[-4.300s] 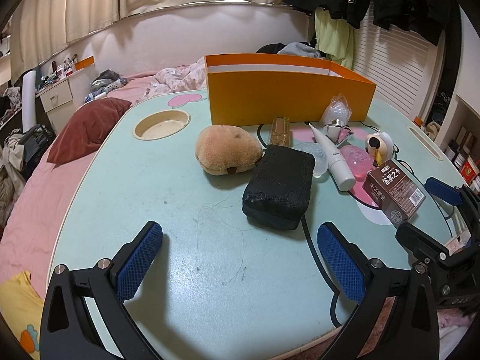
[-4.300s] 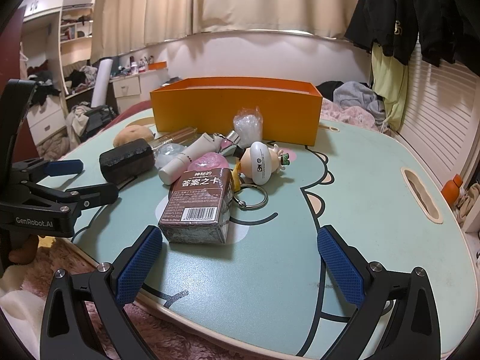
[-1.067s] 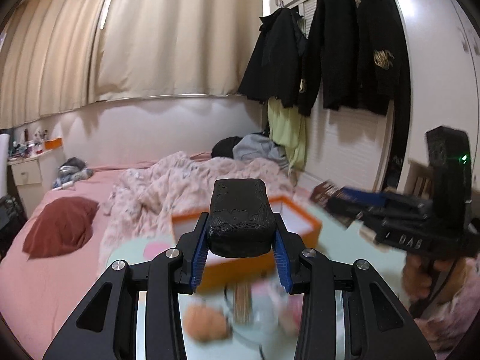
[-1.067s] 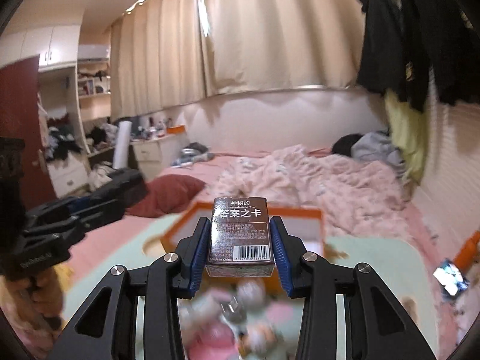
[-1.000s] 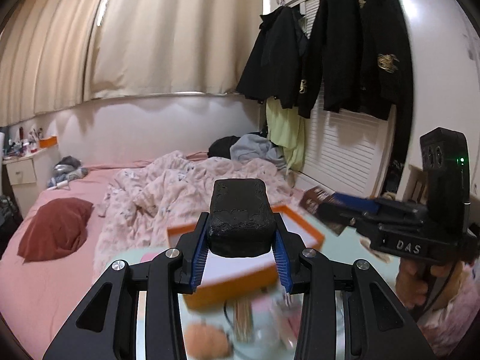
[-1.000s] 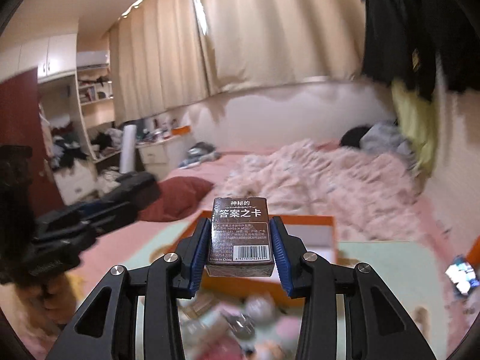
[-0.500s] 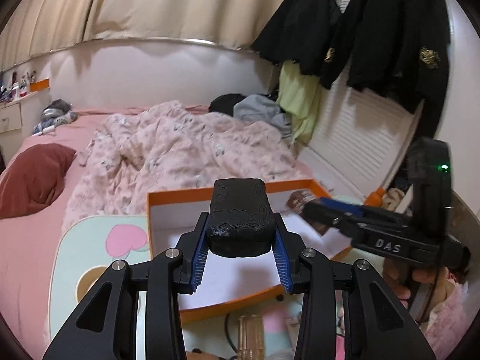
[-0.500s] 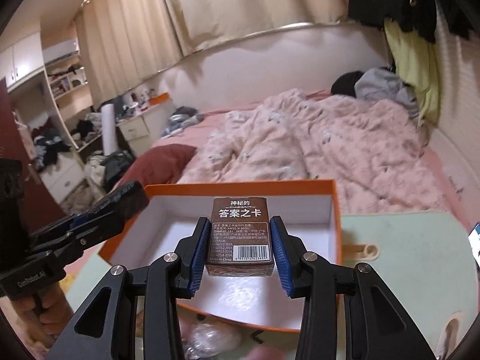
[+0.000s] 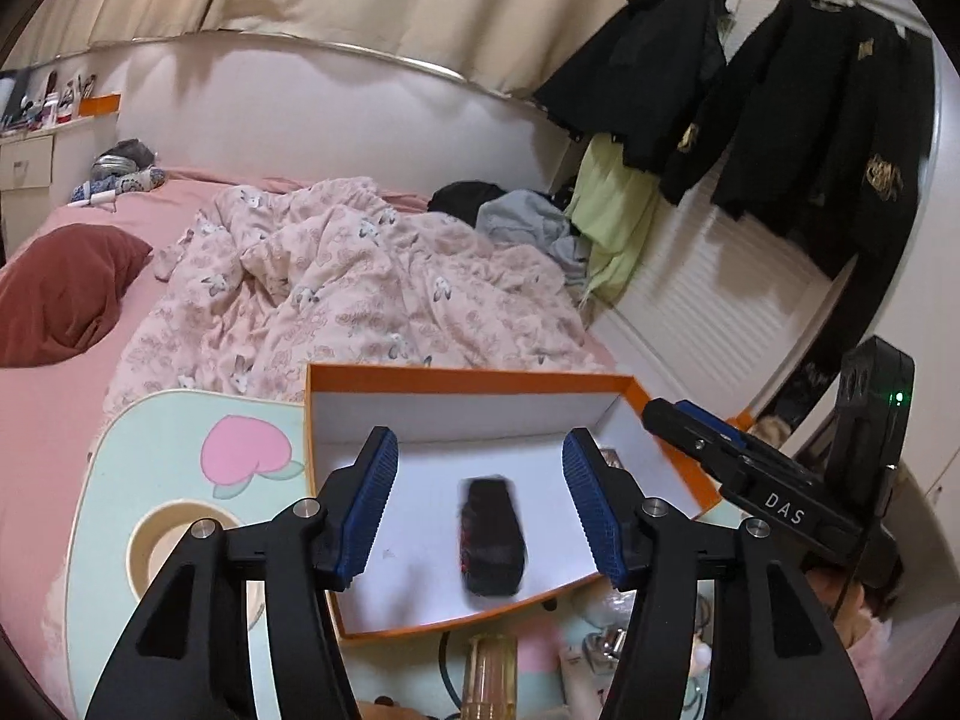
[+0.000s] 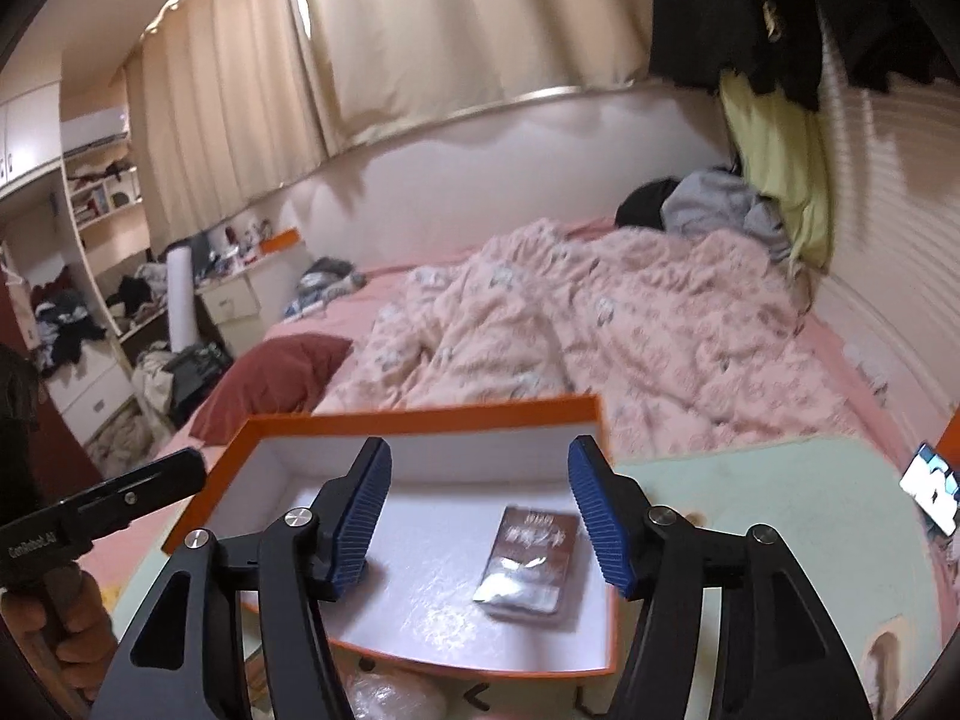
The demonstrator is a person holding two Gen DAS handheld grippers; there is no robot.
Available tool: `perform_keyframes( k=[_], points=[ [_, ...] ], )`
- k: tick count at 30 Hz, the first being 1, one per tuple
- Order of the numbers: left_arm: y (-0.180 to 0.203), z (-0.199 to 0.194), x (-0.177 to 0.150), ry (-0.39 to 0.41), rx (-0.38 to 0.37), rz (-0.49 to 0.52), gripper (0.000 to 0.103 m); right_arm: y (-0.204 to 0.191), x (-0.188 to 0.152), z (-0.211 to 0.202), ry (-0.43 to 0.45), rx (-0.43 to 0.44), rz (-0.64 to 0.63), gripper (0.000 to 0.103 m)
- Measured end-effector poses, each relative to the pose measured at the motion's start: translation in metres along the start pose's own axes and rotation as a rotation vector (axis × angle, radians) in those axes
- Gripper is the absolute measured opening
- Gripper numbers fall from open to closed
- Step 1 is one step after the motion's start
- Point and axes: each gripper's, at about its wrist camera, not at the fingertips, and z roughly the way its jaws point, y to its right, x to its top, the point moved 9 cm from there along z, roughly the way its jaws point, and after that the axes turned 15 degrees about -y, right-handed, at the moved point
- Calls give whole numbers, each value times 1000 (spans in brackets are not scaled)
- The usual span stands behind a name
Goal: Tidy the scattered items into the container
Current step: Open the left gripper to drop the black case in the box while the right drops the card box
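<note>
Mint desk (image 9: 156,438) items along the near edge are cropped and blurred. Left gripper (image 9: 480,504) and right gripper (image 10: 480,510) hang spread, empty, above the orange box (image 9: 456,375); inside lie the motion-smeared black pouch (image 9: 491,534) and brown card box (image 10: 531,558).

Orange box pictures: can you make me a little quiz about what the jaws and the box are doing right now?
1. True or false: the left gripper is clamped on the black pouch.
2. Multiple choice: where is the brown card box? A) between the right gripper's jaws B) lying inside the orange box C) on the bed
3. Fill in: the right gripper has its jaws ____.

Key:
1. False. The jaws are apart and the pouch lies on the white floor of the box, though blur hides whether it has settled.
2. B
3. open
</note>
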Motion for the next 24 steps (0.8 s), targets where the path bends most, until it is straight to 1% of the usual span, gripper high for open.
perform_keyframes(
  k=[1, 3, 4, 5, 7, 8, 9, 11, 13, 15, 16, 17, 18, 21, 22, 24],
  points=[
    [-2, -2, 0, 9, 4, -4, 58, 4, 3, -3, 16, -16, 10, 70],
    [-9, -7, 3, 32, 26, -26, 59, 18, 8, -11, 49, -31, 66, 76],
    [-16, -8, 4, 40, 44, -48, 61, 27, 9, -13, 62, -32, 107, 76],
    [-22, -9, 5, 44, 63, -72, 69, 35, 10, -15, 69, -32, 139, 77],
    [-44, -10, 5, 44, 118, -148, 76, 53, 9, -15, 68, -54, 213, 77],
    [-57, -9, 5, 41, 141, -196, 76, 63, 7, -13, 63, -70, 258, 77],
    [-68, -8, 3, 27, 143, -243, 76, 67, 5, -11, 50, -65, 282, 77],
    [-78, -2, -2, -11, 93, -292, 76, 69, 0, 3, -34, -10, 308, 77],
    [-78, 9, -8, -69, 17, -319, 76, 58, -12, 22, -155, 106, 323, 77],
    [-71, 22, -13, -130, -59, -323, 76, 47, -22, 34, -233, 198, 333, 77],
    [-65, 28, -15, -153, -101, -317, 76, 42, -27, 38, -265, 226, 334, 79],
    [-59, 30, -16, -165, -124, -311, 77, 41, -28, 38, -262, 210, 329, 78],
    [-54, 32, -17, -172, -132, -301, 77, 39, -28, 36, -256, 189, 312, 79],
    [-48, 32, -16, -162, -86, -267, 77, 33, -32, 33, -256, 157, 286, 79],
    [-48, 33, -15, -160, -77, -266, 77, 31, -33, 33, -257, 159, 288, 80],
    [-53, 31, -14, -145, -50, -279, 77, 26, -35, 34, -269, 196, 293, 80]
  ],
)
